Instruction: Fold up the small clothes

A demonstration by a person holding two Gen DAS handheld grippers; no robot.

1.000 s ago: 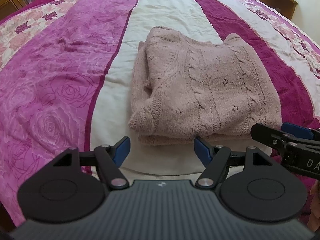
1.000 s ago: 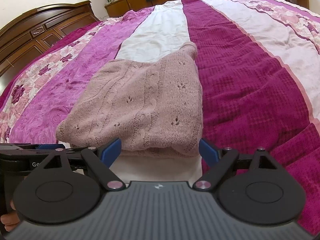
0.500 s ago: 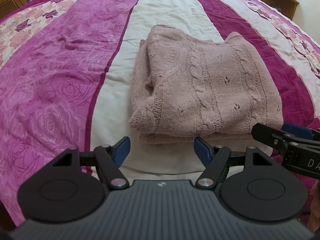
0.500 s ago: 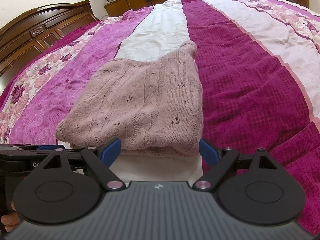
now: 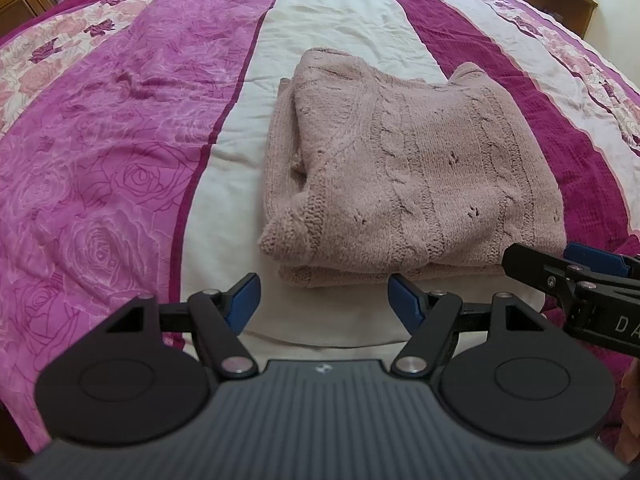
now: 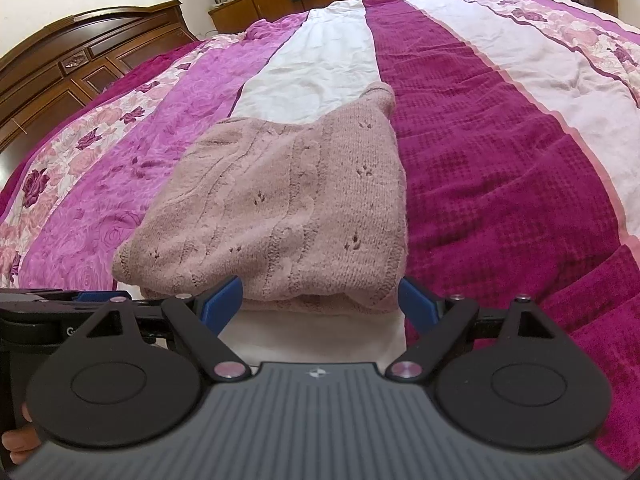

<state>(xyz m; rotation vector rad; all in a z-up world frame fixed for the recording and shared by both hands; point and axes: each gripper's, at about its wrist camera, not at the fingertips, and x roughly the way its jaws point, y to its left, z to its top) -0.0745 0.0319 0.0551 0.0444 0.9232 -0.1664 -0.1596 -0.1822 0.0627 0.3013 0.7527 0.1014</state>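
- Your left tool sits with its blue fingers spread wide, nothing between them, just short of the near edge of the folded sweater.
- Your right tool is spread just as wide and empty, its blue tips flanking the sweater's near right corner, close to the knit; whether they touch it I can't tell.
- That pink cable-knit sweater lies folded in a neat stack on the bed, mostly on the white stripe of the cover, its right side over the dark magenta stripe.
- From the left camera you can see your right tool poking in at the right edge, beside the sweater's near right corner.
- A dark wooden headboard stands at the left in the right view.
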